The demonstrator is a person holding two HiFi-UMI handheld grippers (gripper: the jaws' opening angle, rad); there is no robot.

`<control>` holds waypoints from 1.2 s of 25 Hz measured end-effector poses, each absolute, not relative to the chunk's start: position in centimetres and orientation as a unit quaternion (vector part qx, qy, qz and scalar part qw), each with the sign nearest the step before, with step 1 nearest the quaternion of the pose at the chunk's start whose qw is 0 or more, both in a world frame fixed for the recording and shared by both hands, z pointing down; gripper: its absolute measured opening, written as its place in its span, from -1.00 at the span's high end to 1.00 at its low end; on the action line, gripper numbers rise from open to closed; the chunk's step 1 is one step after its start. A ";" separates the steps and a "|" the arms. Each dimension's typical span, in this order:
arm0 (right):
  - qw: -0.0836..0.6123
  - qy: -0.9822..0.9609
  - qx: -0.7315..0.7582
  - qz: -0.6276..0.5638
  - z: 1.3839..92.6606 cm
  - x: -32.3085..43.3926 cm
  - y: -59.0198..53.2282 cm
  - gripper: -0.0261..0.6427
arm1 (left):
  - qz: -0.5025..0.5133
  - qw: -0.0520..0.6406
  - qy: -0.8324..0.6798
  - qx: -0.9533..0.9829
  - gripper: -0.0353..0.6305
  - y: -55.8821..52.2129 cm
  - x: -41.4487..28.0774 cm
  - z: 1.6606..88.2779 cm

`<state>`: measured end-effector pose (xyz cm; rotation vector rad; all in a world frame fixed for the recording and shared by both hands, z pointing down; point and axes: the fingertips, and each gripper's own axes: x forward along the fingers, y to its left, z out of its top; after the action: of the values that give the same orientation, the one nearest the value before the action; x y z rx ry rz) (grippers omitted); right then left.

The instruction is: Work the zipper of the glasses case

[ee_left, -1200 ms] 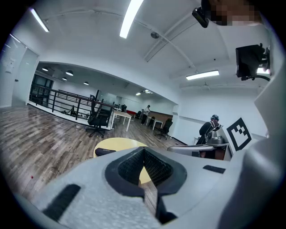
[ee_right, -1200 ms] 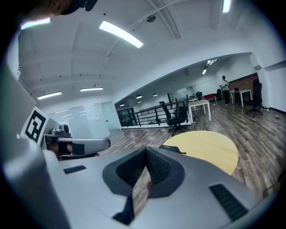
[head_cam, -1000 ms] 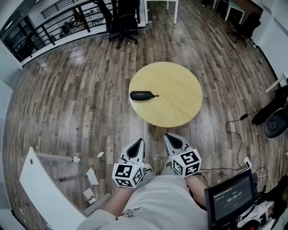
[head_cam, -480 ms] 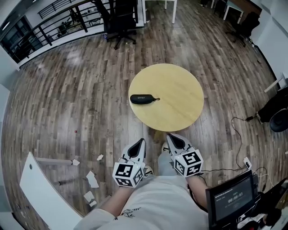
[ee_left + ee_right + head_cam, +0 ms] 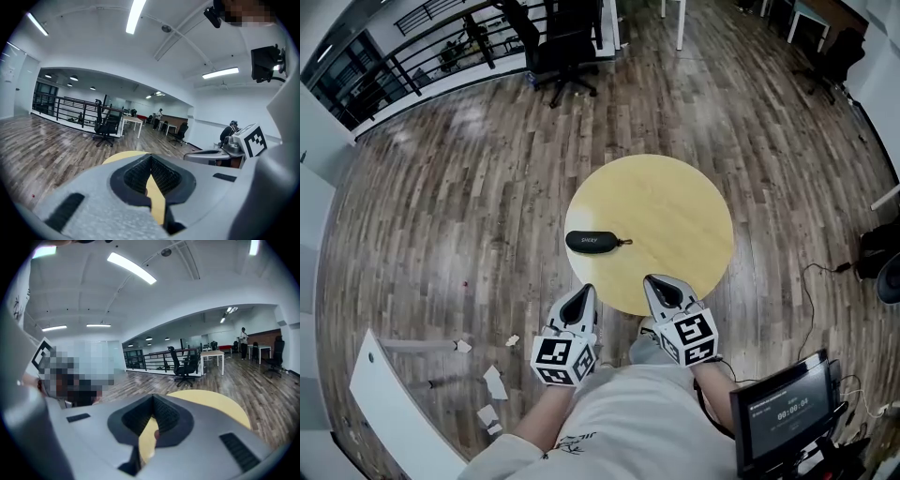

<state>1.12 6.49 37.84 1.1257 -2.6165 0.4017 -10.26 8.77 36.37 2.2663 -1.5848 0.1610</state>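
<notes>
1. Left gripper (image 5: 582,298), held close before the person's light shirt (image 5: 628,422), marker cube toward the body. In its own view (image 5: 150,159) the ribbed pads meet at the tips with nothing between them; only a sliver of yellow tabletop shows below.
2. Right gripper (image 5: 656,286), just beside the left and parallel to it, pointing to 12 o'clock. In its own view (image 5: 152,401) the jaws are likewise drawn together and empty.
3. Small screen (image 5: 783,412), at 4 o'clock from the person, showing a timer readout.
4. White board (image 5: 394,412), lying on the floor at 8 o'clock, with torn paper scraps (image 5: 492,380) near its upper edge.
5. Cable (image 5: 811,281), trailing across the wooden floor (image 5: 441,234) at 3 o'clock.
6. Round yellow table (image 5: 694,187), directly ahead; both gripper tips overlap its near rim in the head view. It also appears beyond the jaws in each gripper view (image 5: 124,154) (image 5: 215,404).
7. Glasses case (image 5: 592,242), black, oblong, lying flat at the 9 o'clock side of the tabletop, well apart from both grippers. Nothing stands between it and them.
8. Zipper pull (image 5: 624,242), trailing from the case's end toward 3 o'clock.
9. Black office chair (image 5: 565,47), beyond the table at 11 o'clock.
10. Black railing (image 5: 422,47), at 10 o'clock, farthest back.
11. White desk (image 5: 213,355), far off, with a standing person (image 5: 243,341) near it.
</notes>
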 end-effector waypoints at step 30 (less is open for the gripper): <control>0.260 -0.886 0.352 0.152 53.1 -3.4 -6.7 0.93 | 0.158 0.205 -0.499 0.827 0.89 -4.2 -12.8 46.3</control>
<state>-3.35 -6.69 53.10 0.9546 -2.4010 0.4127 -12.82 -4.16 46.30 2.3059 -1.3900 0.4416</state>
